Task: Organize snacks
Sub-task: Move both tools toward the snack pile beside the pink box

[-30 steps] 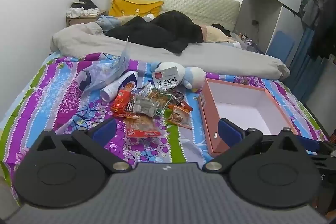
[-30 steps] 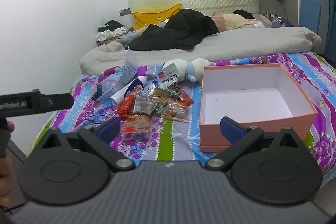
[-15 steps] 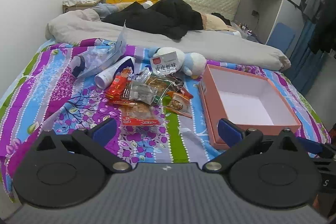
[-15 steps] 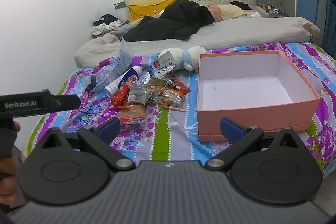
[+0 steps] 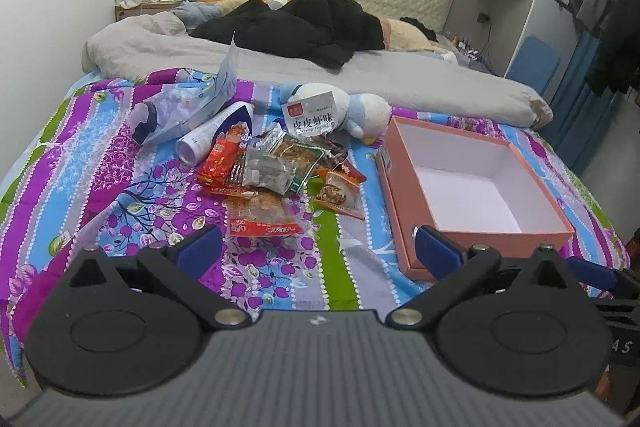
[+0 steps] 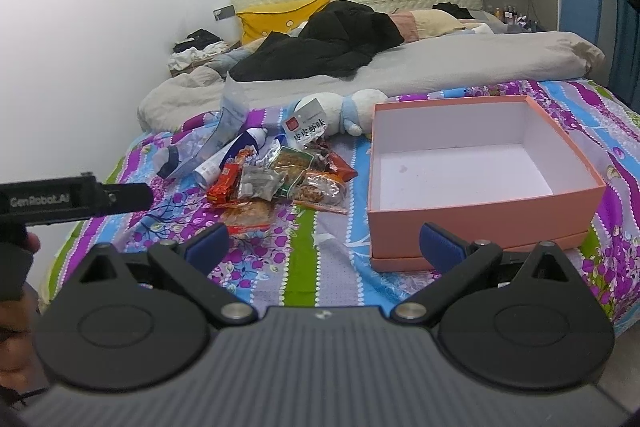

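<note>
Floral purple bedsheet (image 5: 100,187) fills the left wrist view: left gripper (image 5: 318,247) gapes wide and empty, heap of crinkly snack packets (image 5: 272,179) above it at centre, open salmon cardboard box (image 5: 404,203) right. Right wrist view: right gripper (image 6: 324,241) equally wide, empty, packets upper left, box directly above its right finger

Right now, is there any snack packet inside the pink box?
No, the pink box shows only its bare white floor, while the snack packets all lie on the bedspread to its left.
</note>
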`<state>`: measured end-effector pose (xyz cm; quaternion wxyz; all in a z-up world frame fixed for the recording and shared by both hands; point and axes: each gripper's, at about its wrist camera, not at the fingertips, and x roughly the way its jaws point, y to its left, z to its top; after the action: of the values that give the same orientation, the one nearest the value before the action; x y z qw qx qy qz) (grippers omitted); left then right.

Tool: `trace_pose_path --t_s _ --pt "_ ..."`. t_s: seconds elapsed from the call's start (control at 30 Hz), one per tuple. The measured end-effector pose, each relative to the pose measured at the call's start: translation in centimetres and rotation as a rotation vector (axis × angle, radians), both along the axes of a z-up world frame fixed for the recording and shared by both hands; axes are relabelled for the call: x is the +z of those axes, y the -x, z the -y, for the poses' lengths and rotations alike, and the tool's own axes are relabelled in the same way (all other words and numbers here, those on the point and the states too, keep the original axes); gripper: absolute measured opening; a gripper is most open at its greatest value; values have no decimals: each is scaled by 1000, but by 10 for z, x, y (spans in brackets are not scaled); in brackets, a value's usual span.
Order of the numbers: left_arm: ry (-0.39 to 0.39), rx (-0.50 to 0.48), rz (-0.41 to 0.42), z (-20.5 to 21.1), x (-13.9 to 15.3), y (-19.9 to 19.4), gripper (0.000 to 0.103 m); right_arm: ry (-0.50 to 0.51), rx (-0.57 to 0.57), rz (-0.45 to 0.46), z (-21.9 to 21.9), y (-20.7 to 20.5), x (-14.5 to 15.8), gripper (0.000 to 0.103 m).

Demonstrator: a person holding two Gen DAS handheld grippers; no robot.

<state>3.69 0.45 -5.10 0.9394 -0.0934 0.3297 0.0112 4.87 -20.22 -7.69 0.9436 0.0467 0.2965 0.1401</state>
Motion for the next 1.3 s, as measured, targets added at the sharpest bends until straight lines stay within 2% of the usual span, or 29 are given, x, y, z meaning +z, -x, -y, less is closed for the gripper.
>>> trace_pose_path --t_s 0.2,0.47,1.3 --pt "-11 -9 19 3 6 1 103 -1 -1 -1 -2 -1 1 103" --pt "-4 -26 -9 6 2 -1 103 -7 -38 1 0 -2 -2 103" --pt "-12 -57 -18 4 4 -12 103 15 -33 -3 -5 -5 -6 103"
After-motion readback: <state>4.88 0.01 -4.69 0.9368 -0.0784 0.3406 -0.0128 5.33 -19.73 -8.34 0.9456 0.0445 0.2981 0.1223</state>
